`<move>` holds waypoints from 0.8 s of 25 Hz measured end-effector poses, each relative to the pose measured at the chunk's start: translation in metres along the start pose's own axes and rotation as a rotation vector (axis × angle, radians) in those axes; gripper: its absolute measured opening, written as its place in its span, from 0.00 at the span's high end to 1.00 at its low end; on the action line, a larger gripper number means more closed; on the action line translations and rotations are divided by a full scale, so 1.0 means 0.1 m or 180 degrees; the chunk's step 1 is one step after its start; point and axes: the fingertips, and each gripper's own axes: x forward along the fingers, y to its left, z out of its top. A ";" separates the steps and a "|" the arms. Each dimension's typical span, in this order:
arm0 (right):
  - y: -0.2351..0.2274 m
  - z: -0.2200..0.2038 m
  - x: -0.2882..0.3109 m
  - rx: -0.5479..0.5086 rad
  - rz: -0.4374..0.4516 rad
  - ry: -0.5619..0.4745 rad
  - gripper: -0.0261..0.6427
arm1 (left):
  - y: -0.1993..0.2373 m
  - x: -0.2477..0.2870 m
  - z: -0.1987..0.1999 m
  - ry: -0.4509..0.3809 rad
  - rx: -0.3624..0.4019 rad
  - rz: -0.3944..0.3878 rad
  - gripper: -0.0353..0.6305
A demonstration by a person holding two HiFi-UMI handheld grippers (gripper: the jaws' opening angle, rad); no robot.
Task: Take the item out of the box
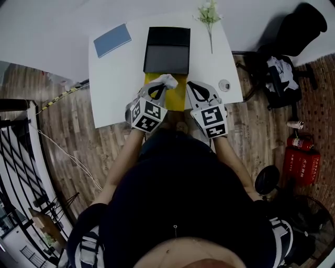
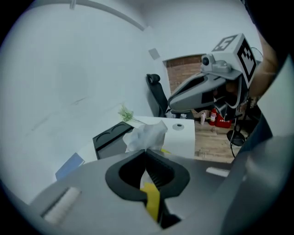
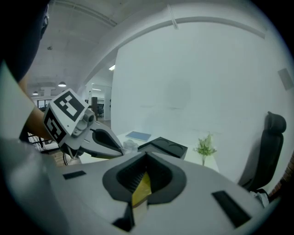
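A yellow box point(image 1: 176, 97) lies at the white table's point(image 1: 115, 89) near edge, between my two grippers. My left gripper point(image 1: 165, 85) is shut on a crumpled white tissue point(image 1: 168, 79) that sticks up from the yellow box. In the left gripper view the tissue point(image 2: 147, 133) bunches out past the shut jaws point(image 2: 146, 151), with yellow point(image 2: 150, 197) showing below them. My right gripper point(image 1: 189, 87) is shut on the yellow box point(image 3: 141, 188) from the right side. An open black box point(image 1: 167, 49) stands behind them.
A blue book point(image 1: 112, 39) lies at the table's back left, a flower sprig point(image 1: 209, 15) at the back right, and a small round object point(image 1: 224, 85) near the right edge. A black chair point(image 1: 293, 31) and a red fire extinguisher point(image 1: 301, 157) stand on the wooden floor to the right.
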 end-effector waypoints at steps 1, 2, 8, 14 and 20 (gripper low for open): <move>0.00 0.04 -0.01 0.0006 -0.0043 -0.0026 0.94 | 0.03 -0.05 0.06 -0.0102 -0.0023 0.0040 0.93; -0.01 0.09 -0.02 0.0017 -0.0085 -0.0052 0.94 | 0.06 -0.10 0.11 -0.0197 -0.0019 0.0087 0.93; -0.03 0.36 -0.10 0.0104 -0.0354 -0.0239 0.94 | 0.34 -0.43 0.40 -0.0756 -0.0071 0.0350 0.93; 0.03 0.73 -0.20 0.0048 -0.0627 -0.0576 0.94 | 0.70 -0.93 0.68 -0.1337 -0.0174 0.0654 0.93; 0.03 1.20 -0.35 -0.0082 -0.0926 -0.0945 0.94 | 0.94 -1.40 0.94 -0.1915 -0.0406 0.0785 0.93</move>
